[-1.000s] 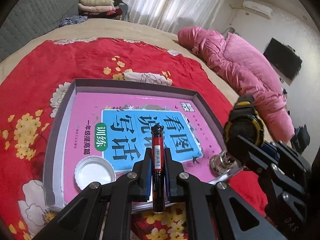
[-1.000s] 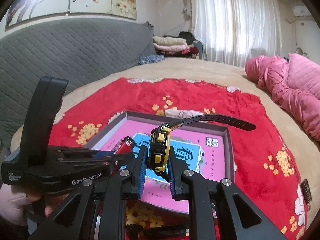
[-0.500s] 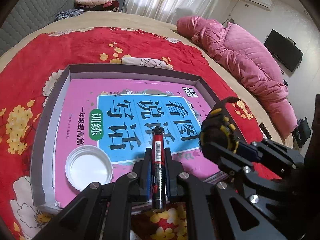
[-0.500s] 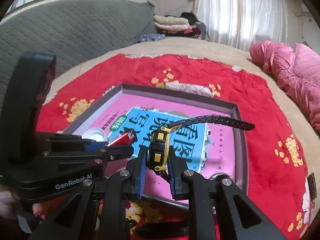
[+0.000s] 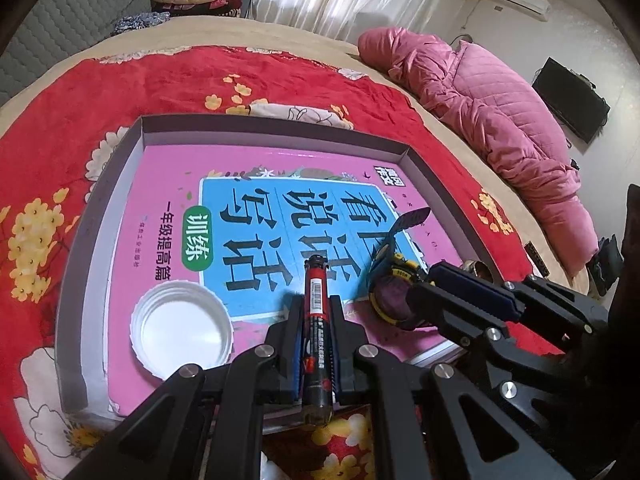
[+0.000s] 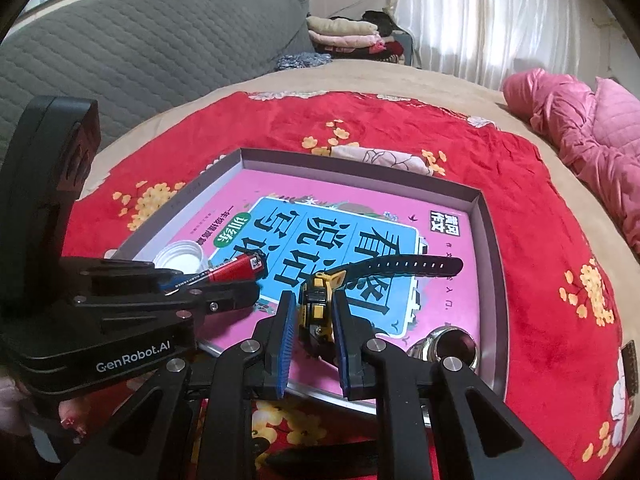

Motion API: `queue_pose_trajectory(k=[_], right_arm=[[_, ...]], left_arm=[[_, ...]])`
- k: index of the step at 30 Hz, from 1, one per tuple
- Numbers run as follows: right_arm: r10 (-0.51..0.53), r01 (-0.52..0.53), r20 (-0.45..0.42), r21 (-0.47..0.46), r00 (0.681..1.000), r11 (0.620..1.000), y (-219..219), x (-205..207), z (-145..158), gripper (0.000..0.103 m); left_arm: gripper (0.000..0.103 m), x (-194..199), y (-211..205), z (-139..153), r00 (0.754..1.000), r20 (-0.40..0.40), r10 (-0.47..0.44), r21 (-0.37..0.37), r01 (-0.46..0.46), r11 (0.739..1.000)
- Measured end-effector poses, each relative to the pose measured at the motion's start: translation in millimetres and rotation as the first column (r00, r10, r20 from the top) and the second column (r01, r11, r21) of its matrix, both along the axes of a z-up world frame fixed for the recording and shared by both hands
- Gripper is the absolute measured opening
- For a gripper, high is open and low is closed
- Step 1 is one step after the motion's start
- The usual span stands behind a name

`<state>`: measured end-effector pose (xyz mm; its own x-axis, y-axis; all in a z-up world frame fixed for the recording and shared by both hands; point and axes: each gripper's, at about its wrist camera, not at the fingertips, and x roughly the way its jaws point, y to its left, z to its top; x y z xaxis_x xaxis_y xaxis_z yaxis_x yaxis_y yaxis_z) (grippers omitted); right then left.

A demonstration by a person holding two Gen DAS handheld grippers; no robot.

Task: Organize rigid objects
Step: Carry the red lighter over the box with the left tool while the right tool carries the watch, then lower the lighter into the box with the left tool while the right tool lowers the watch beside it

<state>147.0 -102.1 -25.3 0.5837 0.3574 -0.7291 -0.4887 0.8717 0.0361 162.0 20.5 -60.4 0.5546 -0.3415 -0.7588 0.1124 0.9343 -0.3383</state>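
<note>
Tongs first: left tongs clamped tight on a red marker, held lengthwise between the pads, tip over the near edge of the box. Right tongs closed on a yellow-black watch, strap sticking out over the book. Both items hang low above the box's near side, not yet let go; whether either touches the book I can't tell.

Box is the landmark. Inside it: pink-and-blue book lying flat, covering most of the floor; white cap open side up on the book at the near left corner; small metal round thing at the near right corner, partly hidden by the right tongs. Box sits on a red flowered blanket on the bed.

Progress, my guess: well along. Book, cap and metal piece already in; marker and watch left to drop in. Something dark lies just outside the box's near wall, too hidden to identify.
</note>
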Motion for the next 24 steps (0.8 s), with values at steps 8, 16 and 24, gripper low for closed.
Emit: queue_pose_trajectory(k=[8,16,24], right_arm=[[-0.013,0.013,-0.004,0.009,1.0,1.0,0,0,0,0.018],[-0.036,0.037,-0.023,0.024,0.999,0.999,-6,-2,-3,0.019],[-0.057,0.057,-0.005,0.023,0.998,0.998,-10,-11,6,0.025]], left_arm=[[0.01,-1,-1,-4,1.0,-0.002,0.003,0.003,-0.003,1.0],[0.01,-1,-6,-4,1.0,0.006,-0.019,0.003,0.019,1.0],[0.011,4,-10,-5,1.0,0.008,-0.018,-0.033,0.019,0.999]])
